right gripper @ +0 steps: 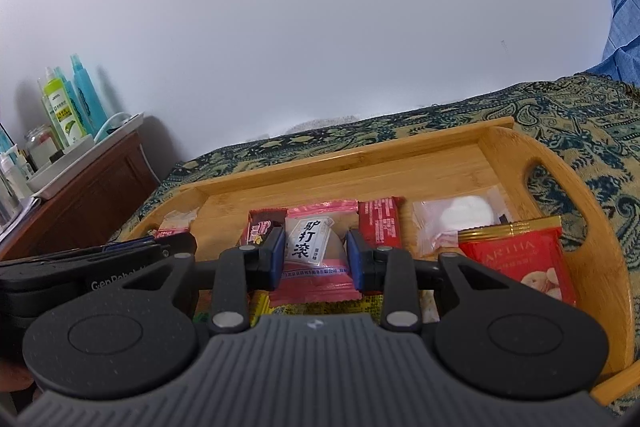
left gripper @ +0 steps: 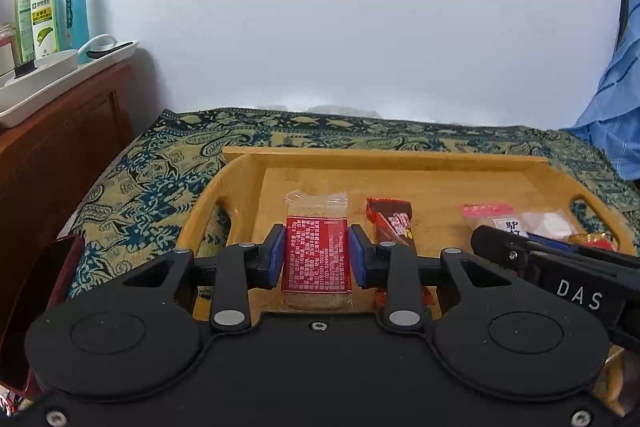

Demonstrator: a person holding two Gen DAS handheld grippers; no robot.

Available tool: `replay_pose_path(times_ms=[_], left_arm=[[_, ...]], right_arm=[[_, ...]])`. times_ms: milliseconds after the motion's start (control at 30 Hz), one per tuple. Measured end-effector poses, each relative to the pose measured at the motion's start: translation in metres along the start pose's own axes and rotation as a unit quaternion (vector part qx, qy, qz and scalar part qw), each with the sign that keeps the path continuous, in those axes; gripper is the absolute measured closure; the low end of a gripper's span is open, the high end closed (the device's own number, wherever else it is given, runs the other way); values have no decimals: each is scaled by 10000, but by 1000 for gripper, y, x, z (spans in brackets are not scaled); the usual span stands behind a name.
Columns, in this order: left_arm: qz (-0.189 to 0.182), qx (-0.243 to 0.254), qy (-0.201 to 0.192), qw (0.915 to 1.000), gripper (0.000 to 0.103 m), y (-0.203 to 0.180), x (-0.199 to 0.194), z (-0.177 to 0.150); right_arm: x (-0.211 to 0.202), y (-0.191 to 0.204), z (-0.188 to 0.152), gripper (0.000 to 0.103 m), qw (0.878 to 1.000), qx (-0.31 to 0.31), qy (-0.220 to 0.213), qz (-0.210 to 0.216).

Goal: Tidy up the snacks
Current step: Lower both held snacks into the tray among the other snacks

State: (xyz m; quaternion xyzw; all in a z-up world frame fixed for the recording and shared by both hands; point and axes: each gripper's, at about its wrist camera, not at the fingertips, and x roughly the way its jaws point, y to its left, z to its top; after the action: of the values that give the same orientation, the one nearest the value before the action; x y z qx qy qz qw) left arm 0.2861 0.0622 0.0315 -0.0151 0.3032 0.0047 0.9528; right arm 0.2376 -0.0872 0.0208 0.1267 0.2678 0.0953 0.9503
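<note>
Between the blue pads of the left claw [left gripper: 317,255] sits a red-labelled biscuit pack [left gripper: 317,259], and we read the pads as pressed on its long sides, so this claw holds it over the left part of the bamboo tray [left gripper: 384,160]. We judge the step to be setting the pack down in line with its neighbours, so we would lower it flat onto bare wood left of the brown chocolate bar [left gripper: 391,223] and part the pads only once it rests. This view alone shows the free floor at the far left of the tray, and the dark red object [left gripper: 40,303] at the left edge, which we cannot identify.

From the right wrist we see the right claw [right gripper: 316,255] narrowed on a pink pastry packet [right gripper: 316,247], its pads against both sides; we would keep it level and clear of the packs below. Only here do we see the red sachet [right gripper: 520,259], the clear bag with a white cake [right gripper: 464,215] and a second red biscuit pack [right gripper: 380,223] crowding the right half. The patterned cloth [right gripper: 580,131] under the tray lies on what may be a bed or a counter; we cannot tell.
</note>
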Motion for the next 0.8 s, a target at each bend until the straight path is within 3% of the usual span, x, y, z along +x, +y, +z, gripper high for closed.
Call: replay_pose_path(times_ms=[800], left_arm=[[56,135,161,9998,71,-1,8,-9]], right_arm=[[10,4,-8,64,9998,-34,201,-7]])
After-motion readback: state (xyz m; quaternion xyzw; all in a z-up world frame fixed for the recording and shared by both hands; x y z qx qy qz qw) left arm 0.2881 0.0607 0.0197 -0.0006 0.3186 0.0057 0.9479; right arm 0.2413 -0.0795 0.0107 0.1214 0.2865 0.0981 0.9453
